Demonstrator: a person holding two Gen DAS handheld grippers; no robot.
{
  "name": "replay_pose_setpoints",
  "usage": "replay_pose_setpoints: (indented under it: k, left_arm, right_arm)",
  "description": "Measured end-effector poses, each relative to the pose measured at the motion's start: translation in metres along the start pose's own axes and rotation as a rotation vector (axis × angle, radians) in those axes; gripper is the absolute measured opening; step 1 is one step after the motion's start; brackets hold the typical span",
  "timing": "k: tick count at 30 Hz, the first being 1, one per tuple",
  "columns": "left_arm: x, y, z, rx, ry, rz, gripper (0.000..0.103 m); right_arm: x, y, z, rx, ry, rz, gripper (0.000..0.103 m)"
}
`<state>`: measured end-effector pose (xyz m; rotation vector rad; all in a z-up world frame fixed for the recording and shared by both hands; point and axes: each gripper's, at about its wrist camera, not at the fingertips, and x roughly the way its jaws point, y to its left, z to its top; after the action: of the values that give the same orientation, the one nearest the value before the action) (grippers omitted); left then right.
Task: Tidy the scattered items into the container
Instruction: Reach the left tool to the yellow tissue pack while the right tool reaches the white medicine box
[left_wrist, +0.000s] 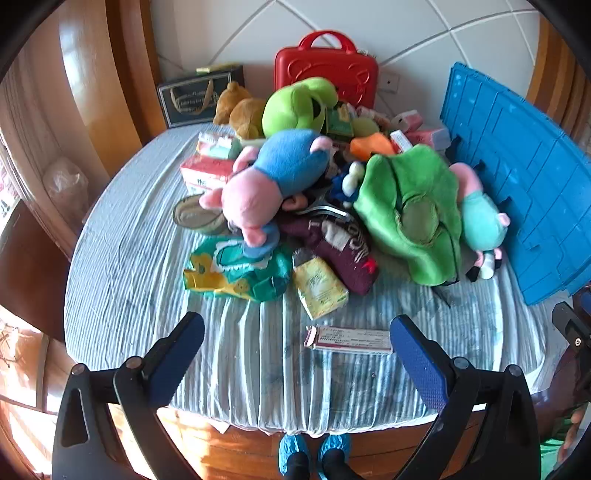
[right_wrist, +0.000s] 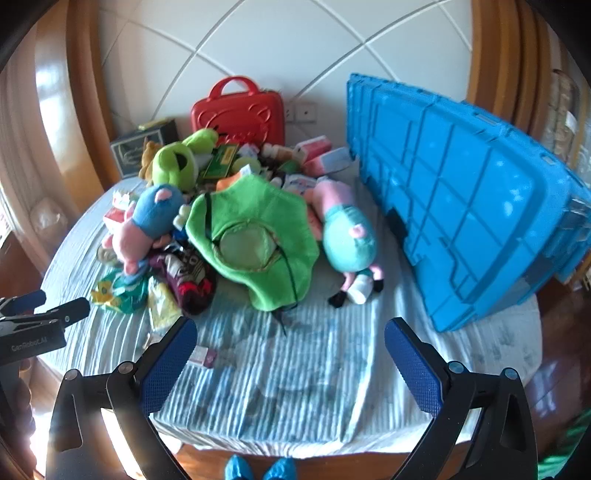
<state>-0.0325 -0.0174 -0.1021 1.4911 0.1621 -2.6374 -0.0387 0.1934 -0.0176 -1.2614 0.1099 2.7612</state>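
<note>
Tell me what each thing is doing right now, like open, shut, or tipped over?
left hand-held gripper: open, holding nothing.
right hand-held gripper: open, holding nothing.
blue container: tipped on its side.
red case: shut, standing upright.
green hat: lying loose on the pile.

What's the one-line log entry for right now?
phase: start | left gripper: open, empty | right gripper: open, empty | toy pile: untouched on bed | blue crate: tipped on its side

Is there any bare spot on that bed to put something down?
Yes: the striped sheet at the near edge, between the green hat and the blue crate, and the left side beyond the toy pile. The middle and back, toward the red case, are crowded.
</note>
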Motion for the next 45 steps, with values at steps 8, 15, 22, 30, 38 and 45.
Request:
replay_pose_setpoints:
  k: [8,15,22,30,38,45]
  left_arm:
    - [0.059,0.009,-0.023,-0.037,0.140,0.034,0.079]
    - [0.093,0.026,-0.040,-0.044,0.197,0.086,0.073]
    - [0.131,0.022,-0.030,0.004,0.199,0.105,0.072]
    - [0.136,-0.043,-0.034,0.171,0.255,-0.098,0.072]
    - [0.110,-0.030,-0.014,0.147,0.254,-0.204,0.072]
    - [0.105,-0.023,0.033,0.044,0.188,-0.168,0.072]
  right_arm:
    - [0.086,0.027,-0.016,-0.087,0.171,0.155,0.102]
    - [0.126,0.066,-0.025,-0.181,0.270,0.204,0.057]
    - [0.138,0.066,-0.037,-0.169,0.332,0.141,0.057]
    - [0.160,0.068,-0.064,-0.142,0.451,0.154,0.055]
    - [0.188,0.022,-0.012,-0.022,0.314,-0.018,0.055]
    - [0.169,0.023,-0.017,0.041,0.336,0.042,0.068]
